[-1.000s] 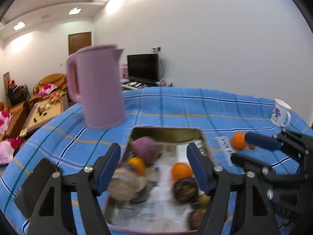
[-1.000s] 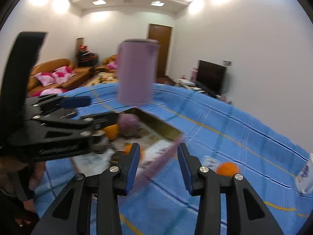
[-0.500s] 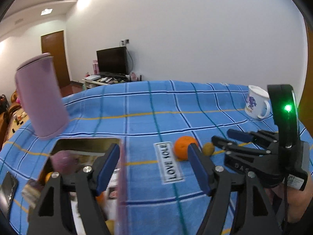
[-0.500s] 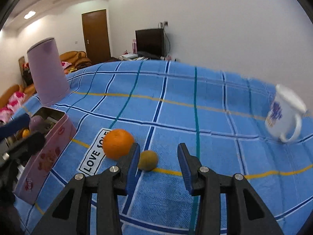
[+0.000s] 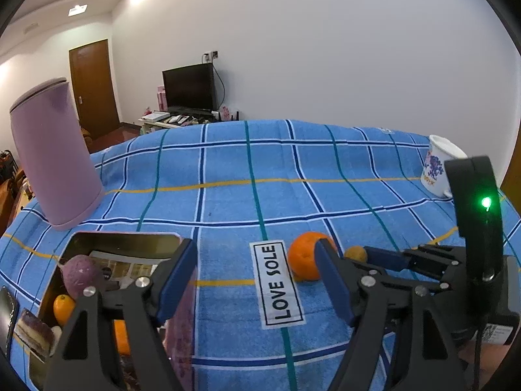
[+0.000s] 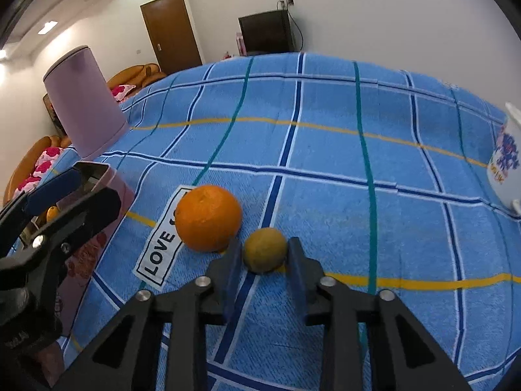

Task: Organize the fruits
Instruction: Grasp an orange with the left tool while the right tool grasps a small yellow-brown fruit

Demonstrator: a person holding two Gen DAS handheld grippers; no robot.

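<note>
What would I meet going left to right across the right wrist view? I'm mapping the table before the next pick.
left gripper → purple kettle → LOVE SOLE label → orange → small yellow-green fruit, between the open right gripper fingers → white mug.

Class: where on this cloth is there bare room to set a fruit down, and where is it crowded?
Bare: the wide stretch between kettle and mug, beyond the orange. Crowded: the tin, and around the orange, small fruit and right claw.
</note>
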